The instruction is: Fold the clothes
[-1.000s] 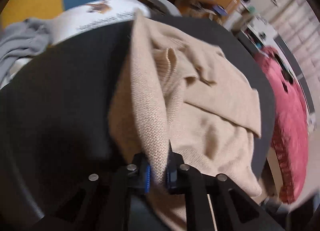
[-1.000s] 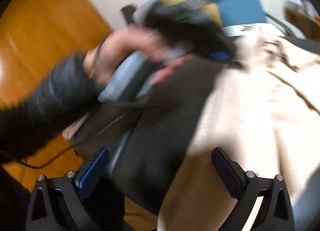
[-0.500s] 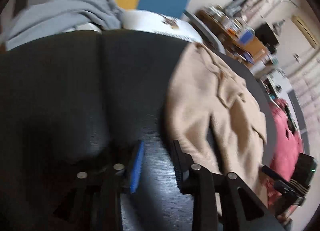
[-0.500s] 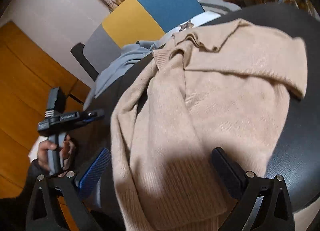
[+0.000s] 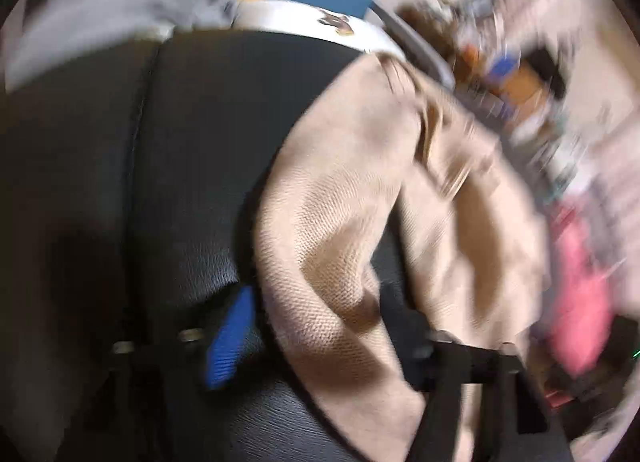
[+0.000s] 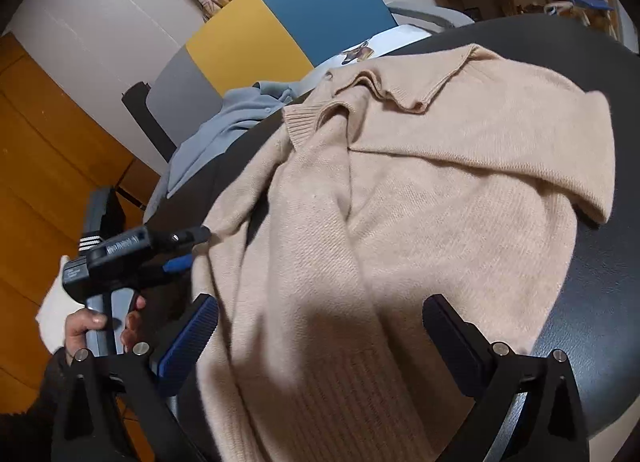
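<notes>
A beige knitted sweater [image 6: 420, 197] lies on a round black table [image 6: 608, 262], one sleeve folded across its upper part. My right gripper [image 6: 320, 338] is open and hovers over the sweater's lower hem. My left gripper [image 5: 316, 326] is open with a fold of the sweater's edge [image 5: 320, 229] lying between its fingers; that view is blurred. The left gripper also shows in the right wrist view [image 6: 188, 250], at the sweater's left edge, held by a hand.
A grey-blue garment [image 6: 224, 121] and a white printed item [image 6: 384, 45] lie at the table's far edge. A yellow and blue chair back [image 6: 288, 21] stands behind. A pink object [image 5: 580, 294] sits right of the table. Wooden floor [image 6: 40, 165] lies left.
My left gripper let go of the sweater fold, opened wide and moved to the sweater's left edge. The right gripper swung over the sweater's hem and stayed open.
</notes>
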The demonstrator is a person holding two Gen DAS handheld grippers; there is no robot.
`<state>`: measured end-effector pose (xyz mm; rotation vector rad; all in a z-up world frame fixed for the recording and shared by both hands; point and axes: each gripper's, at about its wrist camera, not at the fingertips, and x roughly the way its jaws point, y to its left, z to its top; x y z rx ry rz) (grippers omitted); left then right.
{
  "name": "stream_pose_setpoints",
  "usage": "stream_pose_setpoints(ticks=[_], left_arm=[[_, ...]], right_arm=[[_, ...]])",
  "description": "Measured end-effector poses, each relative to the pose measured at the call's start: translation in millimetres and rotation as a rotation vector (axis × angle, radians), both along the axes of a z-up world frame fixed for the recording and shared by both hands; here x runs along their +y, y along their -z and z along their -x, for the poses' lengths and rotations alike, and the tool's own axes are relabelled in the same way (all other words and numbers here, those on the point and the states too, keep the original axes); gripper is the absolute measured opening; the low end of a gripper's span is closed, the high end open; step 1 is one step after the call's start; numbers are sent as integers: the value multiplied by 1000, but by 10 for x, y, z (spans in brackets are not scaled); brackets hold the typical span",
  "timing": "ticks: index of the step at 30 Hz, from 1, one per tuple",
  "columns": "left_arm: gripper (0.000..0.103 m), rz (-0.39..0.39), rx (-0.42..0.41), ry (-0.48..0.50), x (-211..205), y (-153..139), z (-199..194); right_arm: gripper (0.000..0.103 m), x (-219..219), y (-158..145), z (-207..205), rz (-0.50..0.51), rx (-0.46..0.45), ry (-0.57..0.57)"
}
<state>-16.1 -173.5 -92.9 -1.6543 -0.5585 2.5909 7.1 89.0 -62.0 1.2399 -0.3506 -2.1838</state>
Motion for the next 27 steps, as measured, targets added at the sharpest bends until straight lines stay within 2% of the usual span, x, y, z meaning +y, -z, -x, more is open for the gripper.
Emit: stream_pose_setpoints(ticks=[2,4,7,11,12,14,16,17,18,20,23,27], left_arm=[[13,-119,-6,-13,-85,16,-23],[13,-142,49,-56,-289,-141,-137],[13,-191,139,-135,-820,-530,-431],[13,-49,187,-271,-1618,-963,-951],[13,-3,174,-299,-1817,-1032,-1075],[13,122,104,-347,-2117,-1027,-1280],[16,253,28,-393,-2393,-999,-1477],[21,323,-20,-457,-2556,-965,-1573],[20,377,-51,-518,-2649,-945,-1638],[20,453,-58,-609,-2707,-966,-1751],[23,469,26,-692,-2629,-1080,-2010],[24,454,107,-702,-2352,-1135,-2251]], right_arm=[[103,22,-5,39,-7,11,6],[103,42,-13,88,6,10,5],[103,24,-43,163,49,-1,-37],[103,-31,45,240,67,-65,-71],[103,-46,94,251,77,-93,-76],[103,-95,195,238,102,-147,-92],[103,-163,227,173,115,-141,-118],[103,-184,225,151,114,-135,-127],[103,-195,217,139,109,-133,-132],[103,-218,200,114,98,-128,-143],[103,-252,174,77,83,-120,-159],[103,-296,140,28,63,-111,-181]])
